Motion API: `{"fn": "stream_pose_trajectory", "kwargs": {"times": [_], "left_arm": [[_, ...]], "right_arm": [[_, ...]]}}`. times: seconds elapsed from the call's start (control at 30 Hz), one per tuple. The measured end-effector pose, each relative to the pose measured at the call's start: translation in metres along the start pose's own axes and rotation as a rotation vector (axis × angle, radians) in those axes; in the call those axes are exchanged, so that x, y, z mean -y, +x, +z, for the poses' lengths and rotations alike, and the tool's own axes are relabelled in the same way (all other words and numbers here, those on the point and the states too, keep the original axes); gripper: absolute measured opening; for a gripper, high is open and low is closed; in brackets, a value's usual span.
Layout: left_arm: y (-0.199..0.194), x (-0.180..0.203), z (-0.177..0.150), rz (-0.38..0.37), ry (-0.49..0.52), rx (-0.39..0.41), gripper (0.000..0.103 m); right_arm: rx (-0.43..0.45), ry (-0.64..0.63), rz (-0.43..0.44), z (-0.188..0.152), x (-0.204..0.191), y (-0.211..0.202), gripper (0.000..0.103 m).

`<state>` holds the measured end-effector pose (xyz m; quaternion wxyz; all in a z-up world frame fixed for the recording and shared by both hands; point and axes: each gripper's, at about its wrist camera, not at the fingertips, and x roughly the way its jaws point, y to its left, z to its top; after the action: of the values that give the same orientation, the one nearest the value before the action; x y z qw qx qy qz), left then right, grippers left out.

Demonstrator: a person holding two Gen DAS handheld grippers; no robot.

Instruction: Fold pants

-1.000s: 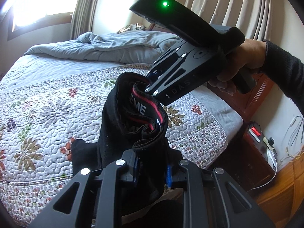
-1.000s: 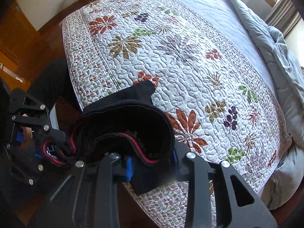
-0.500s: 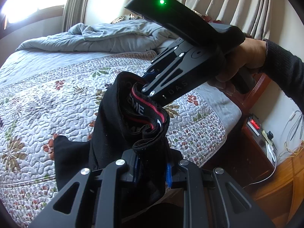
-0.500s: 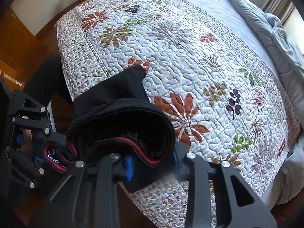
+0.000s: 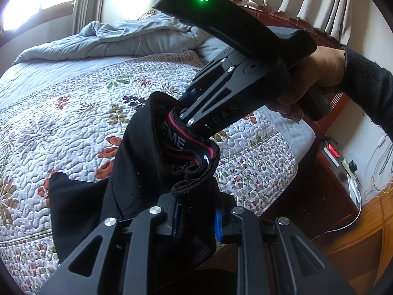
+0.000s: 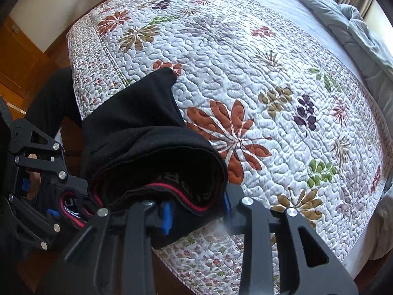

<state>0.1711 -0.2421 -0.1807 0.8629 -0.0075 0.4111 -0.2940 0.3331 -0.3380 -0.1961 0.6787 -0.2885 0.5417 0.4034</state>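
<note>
A: Room?
B: Bed point(image 6: 245, 56) with floral quilt, grey duvet point(image 5: 118, 41) bunched at the head. Bright window point(image 5: 32, 5), pale curtains point(image 5: 307, 2).
A: Floor?
B: Wood point(image 5: 363, 241). Dark nightstand point(image 5: 319, 196) beside the bed, red-digit clock point(image 5: 331, 150) on it.

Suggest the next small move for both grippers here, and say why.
Probably lower both together to lay the black pants flat: the left gripper and right gripper each pinch the waistband, held up, while only the leg end rests on the floral quilt.
</note>
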Motion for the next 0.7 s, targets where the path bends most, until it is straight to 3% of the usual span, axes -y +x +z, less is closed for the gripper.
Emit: {"fn": "stream_pose_trajectory", "kwargs": {"times": [0.57,0.7], "left_arm": [[0.042,0.022,-0.019,-0.011,0.037,-0.077,0.023],[0.041,0.019,-0.021,-0.037,0.019,-0.086,0.031]], "right_arm": [[0.003,0.128,0.048,-0.054,0.024,0.035,0.034],[0.017,0.195,0.051,-0.068,0.028,0.038,0.034]]}}
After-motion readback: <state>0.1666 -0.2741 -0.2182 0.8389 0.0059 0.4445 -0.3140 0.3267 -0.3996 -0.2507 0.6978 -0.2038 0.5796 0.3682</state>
